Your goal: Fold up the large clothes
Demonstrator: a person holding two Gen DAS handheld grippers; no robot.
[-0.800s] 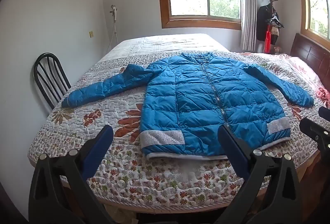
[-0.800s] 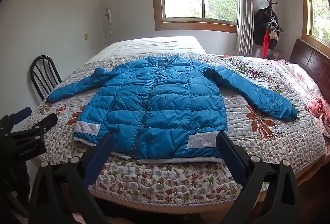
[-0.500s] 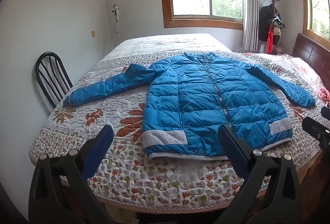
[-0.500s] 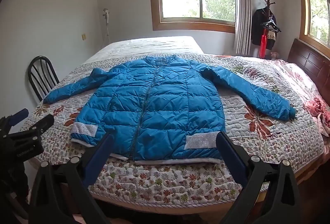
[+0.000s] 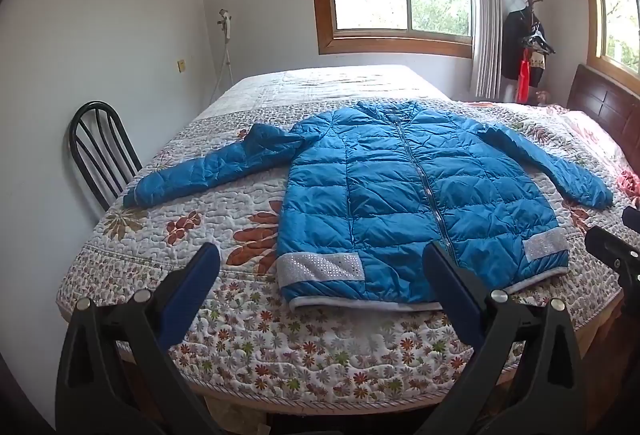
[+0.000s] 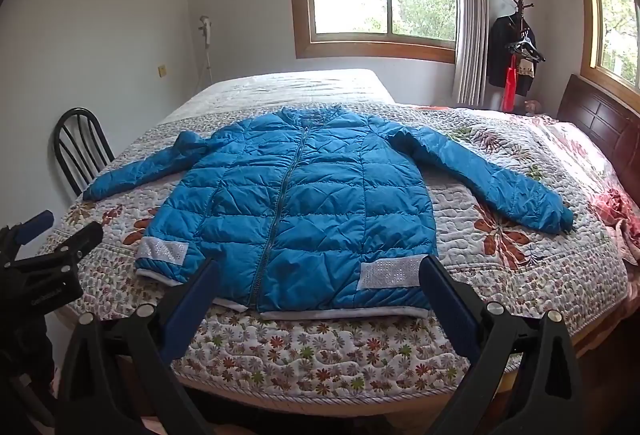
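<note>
Left gripper and right gripper tilted downward, jaws spread wide, short of blue jacket.

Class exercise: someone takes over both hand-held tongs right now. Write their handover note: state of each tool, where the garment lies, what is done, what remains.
Left tongs: open, empty, short of the hem.
Right tongs: open, empty, also short of the hem.
Blue padded jacket: flat on the floral quilt, zipped, front up, both sleeves spread out, hem nearest you.
Done: jacket laid out; no fold made.
Left: fold both sleeves in, then fold the body.
</note>
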